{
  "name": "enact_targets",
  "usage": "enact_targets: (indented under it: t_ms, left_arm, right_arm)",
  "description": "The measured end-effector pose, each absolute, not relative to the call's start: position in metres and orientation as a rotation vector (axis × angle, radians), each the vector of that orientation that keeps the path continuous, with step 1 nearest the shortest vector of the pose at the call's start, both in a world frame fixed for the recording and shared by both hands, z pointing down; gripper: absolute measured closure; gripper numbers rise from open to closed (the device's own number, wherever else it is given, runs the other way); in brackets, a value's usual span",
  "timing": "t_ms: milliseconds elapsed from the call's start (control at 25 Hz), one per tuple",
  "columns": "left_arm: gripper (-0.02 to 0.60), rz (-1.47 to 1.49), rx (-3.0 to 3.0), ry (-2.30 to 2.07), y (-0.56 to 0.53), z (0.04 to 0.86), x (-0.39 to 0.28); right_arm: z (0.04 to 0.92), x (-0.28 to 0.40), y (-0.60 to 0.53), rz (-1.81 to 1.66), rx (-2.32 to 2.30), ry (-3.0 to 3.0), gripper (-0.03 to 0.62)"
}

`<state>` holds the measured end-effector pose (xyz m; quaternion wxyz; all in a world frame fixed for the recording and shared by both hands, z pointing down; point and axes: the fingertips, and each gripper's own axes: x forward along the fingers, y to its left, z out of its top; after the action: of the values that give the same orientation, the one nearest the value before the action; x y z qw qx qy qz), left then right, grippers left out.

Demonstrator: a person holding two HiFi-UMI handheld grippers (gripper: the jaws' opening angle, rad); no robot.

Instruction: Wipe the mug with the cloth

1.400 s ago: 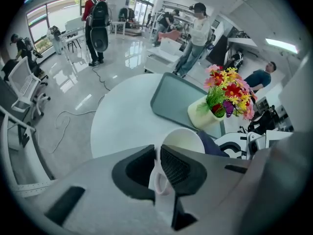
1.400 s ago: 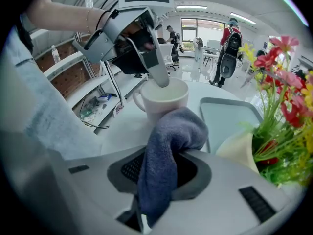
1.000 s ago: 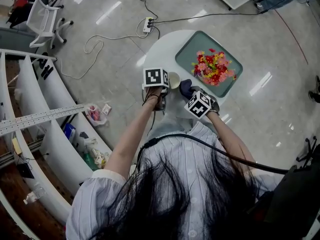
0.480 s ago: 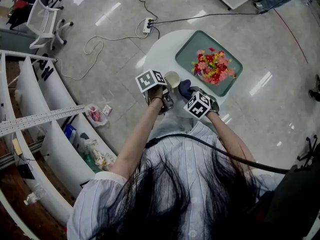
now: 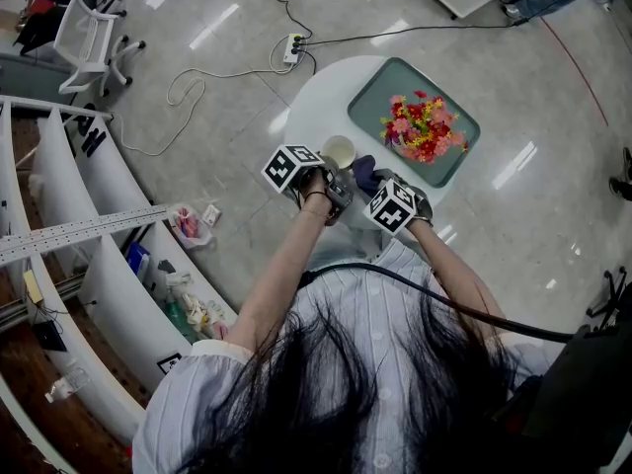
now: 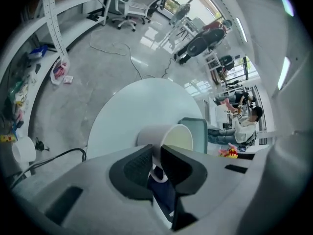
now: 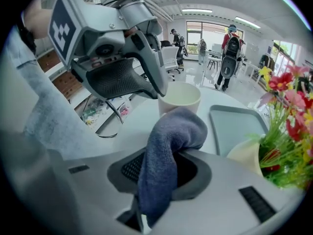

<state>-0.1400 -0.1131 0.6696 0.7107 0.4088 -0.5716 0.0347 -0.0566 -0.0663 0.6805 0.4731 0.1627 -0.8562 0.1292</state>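
A cream mug point(image 5: 339, 152) is over the near side of the round white table point(image 5: 314, 102). My left gripper point(image 5: 332, 178) holds it: in the left gripper view the jaws point(image 6: 157, 155) are shut on the handle of the mug point(image 6: 168, 137). My right gripper point(image 5: 375, 182) is shut on a dark blue cloth point(image 5: 364, 174). In the right gripper view the cloth point(image 7: 168, 141) bulges out of the jaws point(image 7: 161, 168), and its folded end touches the near wall of the upright mug point(image 7: 179, 98). The left gripper point(image 7: 117, 58) hangs above and left of the mug.
A teal tray point(image 5: 371, 103) with a bunch of red, pink and yellow flowers point(image 5: 423, 129) lies on the table's right half, close behind my right gripper. A power strip and cables point(image 5: 291, 49) lie on the floor beyond the table. White shelving point(image 5: 89, 265) curves along the left.
My left gripper has turned, and its marker cube has swung left and towards me while it keeps hold of the mug. The right gripper and the cloth have barely moved.
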Motion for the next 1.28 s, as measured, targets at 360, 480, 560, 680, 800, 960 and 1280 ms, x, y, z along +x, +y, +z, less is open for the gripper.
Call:
enact_targets:
  t_ms: [360, 480, 560, 680, 800, 960, 1280]
  left_arm:
    - [0.53, -0.09, 0.723, -1.276, -0.103, 0.673, -0.135]
    - [0.531, -0.145, 0.657, -1.265, -0.1, 0.672, -0.133]
    - [0.531, -0.18, 0.613, -1.258, -0.098, 0.672, -0.131]
    - [0.531, -0.245, 0.536, -1.25, -0.095, 0.672, -0.129]
    - [0.531, -0.294, 0.479, -1.246, -0.094, 0.671, -0.126]
    - [0.531, -0.304, 0.472, -1.245, -0.095, 0.672, -0.123]
    - [0.515, -0.261, 0.657, -1.2, -0.104, 0.665, -0.12]
  right_arm:
    - [0.677, -0.049, -0.069, 0.31, 0.449, -2.1, 0.485]
    - [0.673, -0.046, -0.071, 0.304, 0.473, -2.101, 0.485]
    - [0.671, -0.044, -0.072, 0.3, 0.485, -2.101, 0.485]
    - [0.669, -0.041, -0.072, 0.291, 0.501, -2.1, 0.485]
    - [0.666, -0.037, -0.074, 0.285, 0.517, -2.1, 0.485]
    - [0.665, -0.033, -0.073, 0.287, 0.523, -2.105, 0.485]
    - [0.66, -0.026, -0.072, 0.302, 0.537, -2.123, 0.485]
